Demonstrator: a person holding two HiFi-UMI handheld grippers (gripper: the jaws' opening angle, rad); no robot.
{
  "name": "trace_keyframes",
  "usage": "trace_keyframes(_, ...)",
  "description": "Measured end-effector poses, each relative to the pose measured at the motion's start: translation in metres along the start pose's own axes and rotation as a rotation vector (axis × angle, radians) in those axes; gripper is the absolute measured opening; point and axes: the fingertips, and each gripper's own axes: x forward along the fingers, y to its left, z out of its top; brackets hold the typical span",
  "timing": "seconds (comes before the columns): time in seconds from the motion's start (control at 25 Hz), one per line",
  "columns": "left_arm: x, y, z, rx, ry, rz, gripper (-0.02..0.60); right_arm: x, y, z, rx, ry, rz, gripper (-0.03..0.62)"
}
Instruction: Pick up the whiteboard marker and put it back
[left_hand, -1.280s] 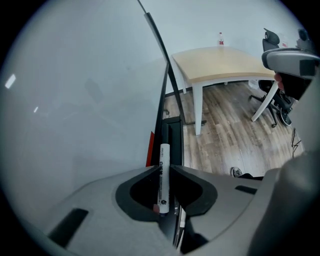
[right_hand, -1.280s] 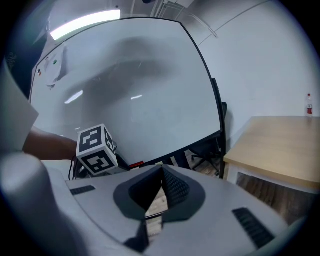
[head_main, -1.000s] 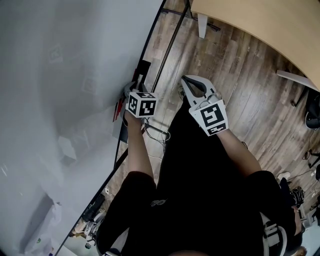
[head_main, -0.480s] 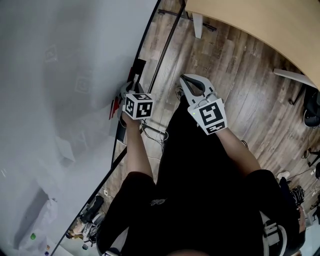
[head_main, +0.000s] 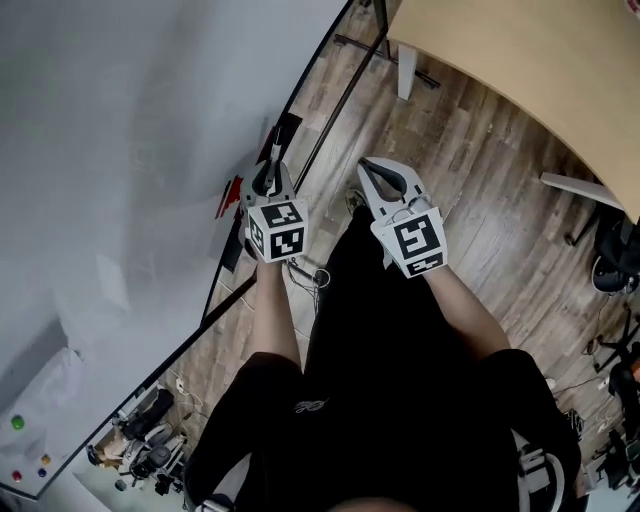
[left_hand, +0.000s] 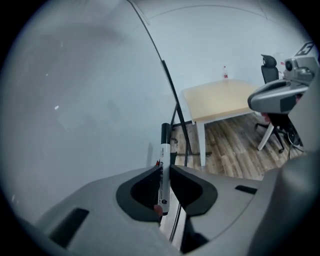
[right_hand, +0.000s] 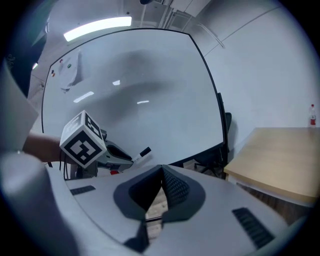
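Observation:
The whiteboard marker (left_hand: 164, 162), white with a black cap, is clamped between the jaws of my left gripper (left_hand: 166, 169), cap end pointing forward. In the head view the marker (head_main: 274, 156) sticks out past the left gripper (head_main: 268, 180), close to the lower edge of the whiteboard (head_main: 120, 150). A black tray piece (head_main: 286, 128) and something red (head_main: 226, 199) sit along that edge. My right gripper (head_main: 370, 166) hovers to the right over the floor, shut and empty (right_hand: 161, 170). The right gripper view also shows the marker's tip (right_hand: 144, 151).
A light wooden table (head_main: 520, 60) on white legs stands ahead to the right, with an office chair (head_main: 612, 262) beyond it. The whiteboard's black stand bars (head_main: 345, 70) run across the wooden floor. Clutter (head_main: 140, 455) lies under the board at lower left.
The left gripper has drawn a little away from the whiteboard's lower edge, and the marker now shows sticking out of its jaws. The right gripper has hardly moved.

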Motion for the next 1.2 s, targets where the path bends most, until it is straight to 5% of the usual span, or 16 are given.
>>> trace_keyframes(0.24, -0.059, 0.006, 0.018, -0.289, -0.204, 0.013, 0.063, -0.006, 0.032, 0.027, -0.061, -0.050, 0.077, 0.001)
trace_keyframes(0.64, -0.156, 0.004, 0.038, -0.469, -0.454, 0.159, 0.063, -0.032, 0.067, 0.052, -0.112, -0.122, 0.179, 0.000)
trace_keyframes(1.2, -0.249, 0.023, 0.016, -0.520, -0.609, 0.277, 0.063, -0.044, 0.149, 0.082, -0.188, -0.175, 0.256, 0.002)
